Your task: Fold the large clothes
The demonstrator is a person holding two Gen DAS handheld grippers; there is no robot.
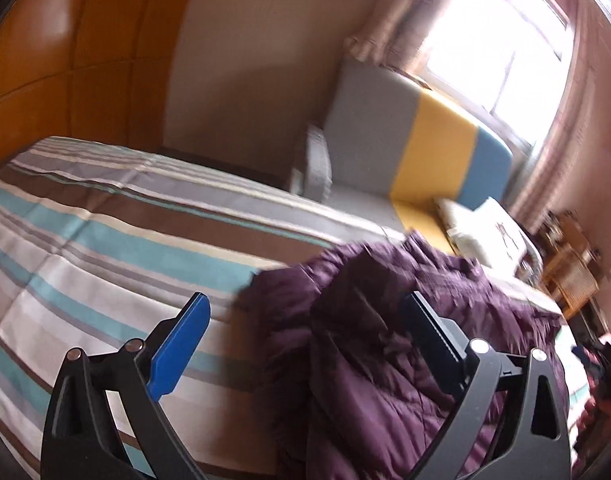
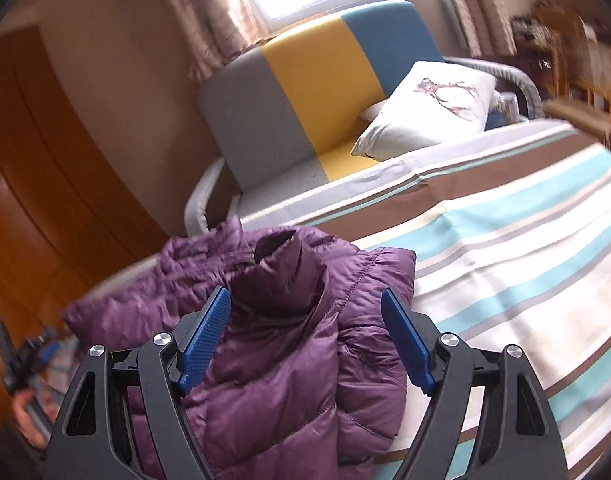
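A purple puffer jacket (image 1: 385, 340) lies bunched on the striped bed cover (image 1: 105, 240). My left gripper (image 1: 305, 320) is open above it, its right finger over the jacket and its left finger over the cover. In the right wrist view the jacket (image 2: 273, 340) lies folded in a heap with its collar up. My right gripper (image 2: 305, 320) is open and empty, its fingers standing to either side of the jacket's upper part. The left gripper also shows at the far left of the right wrist view (image 2: 33, 356).
A grey, yellow and blue sofa (image 2: 305, 92) with a white cushion (image 2: 429, 108) stands beyond the bed under a bright window (image 1: 497, 52). An orange wardrobe (image 1: 65, 48) is at the left. Wooden shelves (image 2: 577, 68) stand at the right.
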